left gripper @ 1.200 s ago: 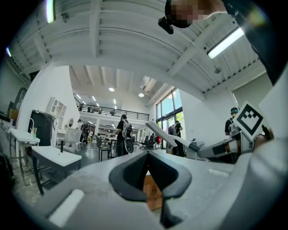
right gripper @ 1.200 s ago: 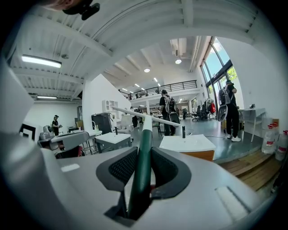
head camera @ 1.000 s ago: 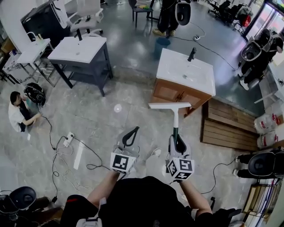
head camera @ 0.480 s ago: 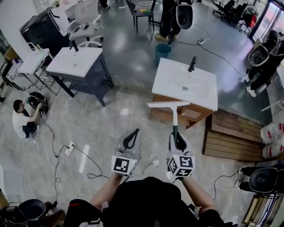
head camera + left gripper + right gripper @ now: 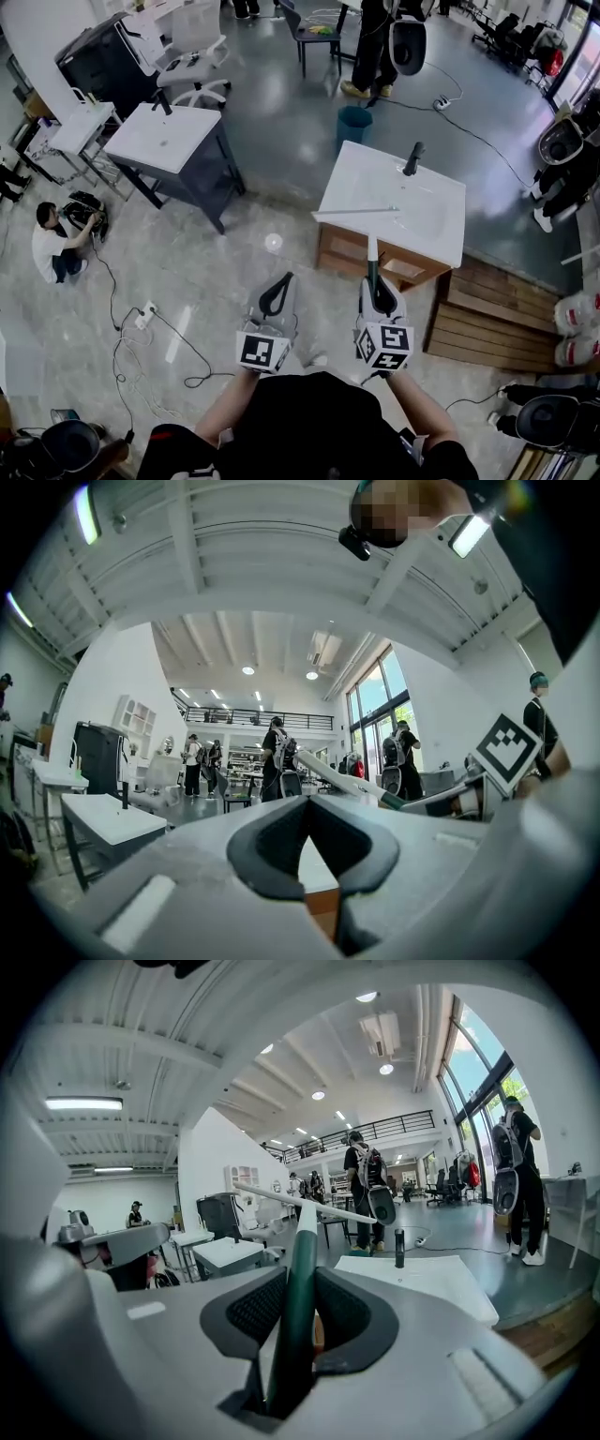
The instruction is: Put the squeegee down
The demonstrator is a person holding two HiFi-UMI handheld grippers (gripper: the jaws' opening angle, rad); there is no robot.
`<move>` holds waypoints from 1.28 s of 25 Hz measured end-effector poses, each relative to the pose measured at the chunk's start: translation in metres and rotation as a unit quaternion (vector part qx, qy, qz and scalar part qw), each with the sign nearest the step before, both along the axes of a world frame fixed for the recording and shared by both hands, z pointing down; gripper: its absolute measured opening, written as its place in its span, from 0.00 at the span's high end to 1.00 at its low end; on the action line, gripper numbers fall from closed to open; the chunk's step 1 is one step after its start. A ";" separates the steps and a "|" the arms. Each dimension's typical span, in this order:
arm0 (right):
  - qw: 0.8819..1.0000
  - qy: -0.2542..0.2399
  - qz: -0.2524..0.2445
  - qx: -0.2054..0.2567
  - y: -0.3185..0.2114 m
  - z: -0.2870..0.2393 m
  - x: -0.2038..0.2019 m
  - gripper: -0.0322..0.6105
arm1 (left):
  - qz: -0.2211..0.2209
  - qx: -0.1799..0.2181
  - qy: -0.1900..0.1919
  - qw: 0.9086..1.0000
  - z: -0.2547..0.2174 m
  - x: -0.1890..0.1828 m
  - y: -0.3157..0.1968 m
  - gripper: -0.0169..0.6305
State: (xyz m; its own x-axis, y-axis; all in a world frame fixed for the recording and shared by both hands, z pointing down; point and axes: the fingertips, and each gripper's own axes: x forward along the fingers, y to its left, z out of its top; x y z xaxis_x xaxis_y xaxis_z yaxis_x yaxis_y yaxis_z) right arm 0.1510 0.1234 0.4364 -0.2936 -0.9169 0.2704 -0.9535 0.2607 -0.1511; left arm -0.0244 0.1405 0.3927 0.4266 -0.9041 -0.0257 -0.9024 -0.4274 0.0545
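Right gripper [image 5: 373, 283] is clamped on the squeegee [image 5: 370, 246] by its green handle, blade out front over the white sink vanity [image 5: 427, 187]. Left gripper [image 5: 279, 281] is pinched closed, nothing in it. Wooden pallet [image 5: 487, 309] on the right, floor cables [image 5: 150, 323] on the left.

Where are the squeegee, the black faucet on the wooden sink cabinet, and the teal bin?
squeegee [image 5: 356, 212]: head view, middle of its blade.
black faucet [image 5: 412, 157]: head view, its upright body.
teal bin [image 5: 352, 129]: head view, its outer wall.
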 end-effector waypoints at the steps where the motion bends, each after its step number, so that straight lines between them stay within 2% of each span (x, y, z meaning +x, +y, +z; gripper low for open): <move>1: 1.000 0.001 0.000 0.002 -0.007 -0.001 0.002 0.79 | -0.001 0.000 -0.001 1.000 0.000 0.001 -0.006 0.97; 5: 1.000 -0.003 0.006 0.009 -0.040 -0.005 0.004 0.79 | 0.002 -0.002 0.003 1.000 0.006 0.003 -0.041 0.97; 9: 0.999 0.016 0.025 0.017 -0.072 0.004 0.011 0.79 | 0.030 -0.001 -0.001 1.000 0.020 0.010 -0.085 0.97; 18: 0.994 0.012 0.105 -0.020 -0.167 0.007 0.024 0.79 | 0.103 -0.007 0.000 0.995 0.015 0.018 -0.209 0.97; 25: 0.987 0.005 0.154 -0.049 -0.241 0.016 0.011 0.79 | 0.163 -0.017 0.014 0.986 0.015 0.017 -0.291 0.97; 32: 0.981 0.007 0.182 -0.070 -0.303 0.034 -0.002 0.79 | 0.190 -0.027 0.024 0.981 0.023 0.010 -0.355 0.97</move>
